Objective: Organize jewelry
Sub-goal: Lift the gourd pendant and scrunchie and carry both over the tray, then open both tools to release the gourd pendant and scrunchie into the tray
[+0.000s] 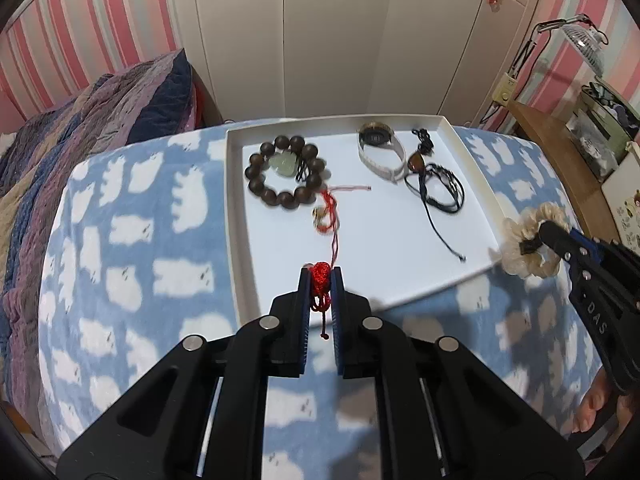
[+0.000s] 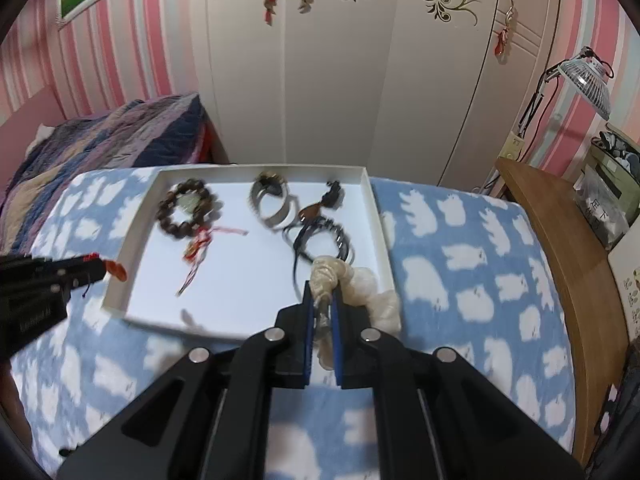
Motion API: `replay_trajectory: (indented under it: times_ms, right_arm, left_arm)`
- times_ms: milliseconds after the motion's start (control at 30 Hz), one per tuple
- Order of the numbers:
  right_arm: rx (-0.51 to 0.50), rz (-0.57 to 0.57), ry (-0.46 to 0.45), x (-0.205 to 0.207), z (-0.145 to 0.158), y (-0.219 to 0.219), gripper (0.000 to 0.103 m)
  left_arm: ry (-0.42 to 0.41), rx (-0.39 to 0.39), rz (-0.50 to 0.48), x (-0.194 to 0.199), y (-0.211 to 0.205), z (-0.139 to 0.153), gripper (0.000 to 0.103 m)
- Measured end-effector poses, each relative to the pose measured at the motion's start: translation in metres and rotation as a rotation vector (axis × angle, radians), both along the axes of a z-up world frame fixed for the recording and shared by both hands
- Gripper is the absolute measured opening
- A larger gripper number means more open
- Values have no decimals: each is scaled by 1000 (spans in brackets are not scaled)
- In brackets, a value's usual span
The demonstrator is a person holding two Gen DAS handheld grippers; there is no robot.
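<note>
A white tray (image 1: 240, 208) lies on the blue cloud-print blanket. In it are a dark bead bracelet (image 1: 286, 172) with a pale jade pendant, a watch (image 1: 380, 152), black cord jewelry (image 1: 436, 188) and a red cord charm (image 1: 326, 216). My left gripper (image 1: 321, 280) is shut on a red knotted ornament (image 1: 320, 276) above the tray's near edge. My right gripper (image 2: 322, 300) is shut on a cream scrunchie (image 2: 360, 288) above the tray's right near corner; the scrunchie also shows in the left wrist view (image 1: 528, 240).
A quilted bed cover (image 1: 80, 128) lies at the left. A white wardrobe (image 1: 340, 40) stands behind. A wooden desk (image 2: 560, 248) with boxes and a lamp (image 2: 584, 80) stands at the right.
</note>
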State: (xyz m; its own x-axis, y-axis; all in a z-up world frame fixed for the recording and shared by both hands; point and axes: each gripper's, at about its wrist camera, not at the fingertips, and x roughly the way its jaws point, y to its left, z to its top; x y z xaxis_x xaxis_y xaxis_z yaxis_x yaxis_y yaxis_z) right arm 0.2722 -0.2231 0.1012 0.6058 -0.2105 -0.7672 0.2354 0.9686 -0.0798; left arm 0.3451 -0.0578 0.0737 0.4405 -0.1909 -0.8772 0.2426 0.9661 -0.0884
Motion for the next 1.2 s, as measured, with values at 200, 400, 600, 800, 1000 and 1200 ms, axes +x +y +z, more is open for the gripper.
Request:
replay_trajectory:
  times_ms: [200,400,600,800,1000,1200]
  right_arm:
    - [-24,-41,60,52,-23,-19,7]
    - [-1,-58,98,87,-58,-30,7]
    - [73,-11,139,103,-92,-27,7]
    - [148,21,149,108,-112,-22,8]
    - [191,47,157,106,-113,-21,12]
    - [184,39,141,100,-108,-22,39]
  left_arm:
    - [29,20,13,34,-17,-32,7]
    - [20,52,34,59,-28,-60,7]
    - [-11,96,43,70,-30,-77,7]
    - [-4,74,56,74,-23,-78,8]
    - [36,66,67,72,-15,-86,8]
    - [52,74,63,64,-9,-93,15]
